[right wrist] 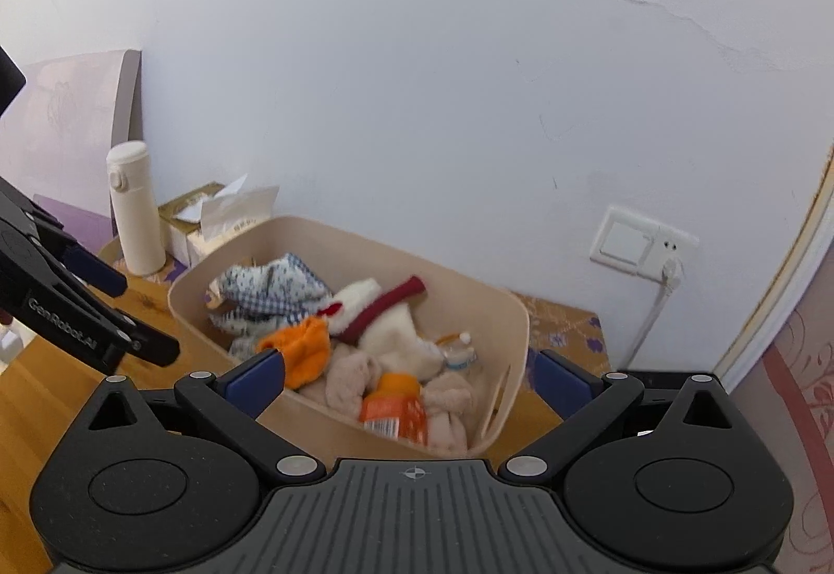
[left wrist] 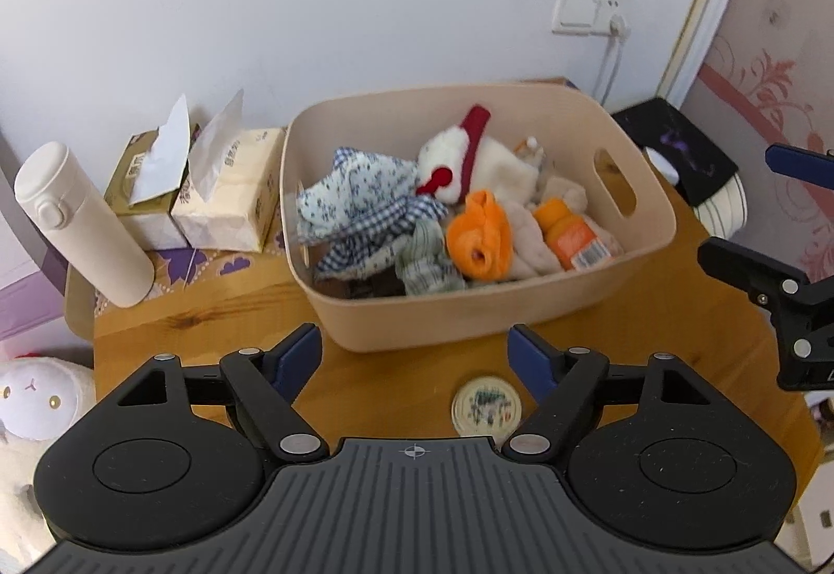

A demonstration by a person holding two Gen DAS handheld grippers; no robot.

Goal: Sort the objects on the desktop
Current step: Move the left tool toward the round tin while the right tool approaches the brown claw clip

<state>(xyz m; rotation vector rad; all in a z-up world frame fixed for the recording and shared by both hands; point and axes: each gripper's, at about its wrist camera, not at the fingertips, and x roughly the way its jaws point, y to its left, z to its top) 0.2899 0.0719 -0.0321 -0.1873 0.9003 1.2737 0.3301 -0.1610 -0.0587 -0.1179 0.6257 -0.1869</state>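
Just ahead of both wide-open, empty claws, left claw (left wrist: 414, 352) and right claw (right wrist: 409, 378), sits the bin (left wrist: 646, 204) stuffed with clothes, so I'd guess we're between picks, next grabbing the round tin (left wrist: 482, 406) under the left one.

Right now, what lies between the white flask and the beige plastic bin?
Two opened tissue packs stand between the white flask and the beige plastic bin, clearest in the left wrist view.

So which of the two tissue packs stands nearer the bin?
The pale cream tissue pack, next to the bin. The gold-printed tissue pack stands on its far side, by the white flask.
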